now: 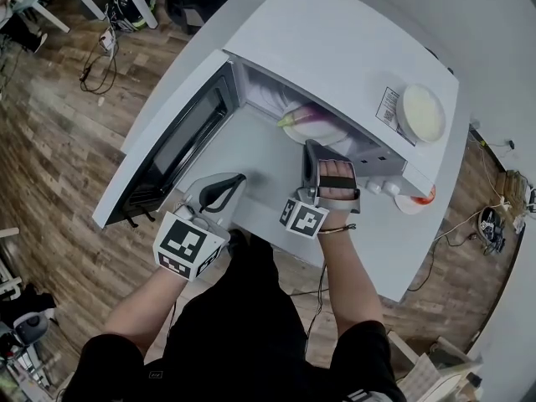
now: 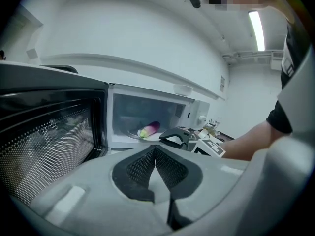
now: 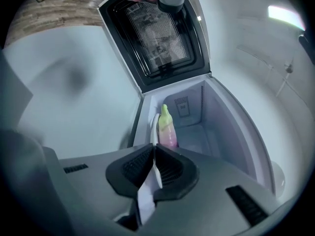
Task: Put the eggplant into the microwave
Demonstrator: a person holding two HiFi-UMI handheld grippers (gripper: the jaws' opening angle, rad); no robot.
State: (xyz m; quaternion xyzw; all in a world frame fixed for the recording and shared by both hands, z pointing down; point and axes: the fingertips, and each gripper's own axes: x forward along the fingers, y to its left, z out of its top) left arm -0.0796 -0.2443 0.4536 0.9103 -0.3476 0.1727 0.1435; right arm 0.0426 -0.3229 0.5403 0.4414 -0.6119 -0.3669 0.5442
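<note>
The eggplant [image 1: 306,117], purple with a green end, lies on a white plate [image 1: 328,134] inside the open microwave [image 1: 335,48]. My right gripper [image 1: 311,146] reaches into the oven's mouth, and its jaws are shut on the plate's near rim [image 3: 154,132]. In the right gripper view the eggplant [image 3: 166,127] lies just beyond the pads. My left gripper [image 1: 239,178] hovers shut and empty over the table, in front of the opening and beside the door [image 1: 167,153]. The left gripper view shows the eggplant [image 2: 150,129] and my right gripper [image 2: 165,137] at the plate.
The microwave door swings out to the left. A round white lid or dish [image 1: 421,113] rests on the microwave's top right. A red-and-white object [image 1: 421,199] sits at the microwave's front right corner. The white table [image 1: 402,249] ends close behind my hands.
</note>
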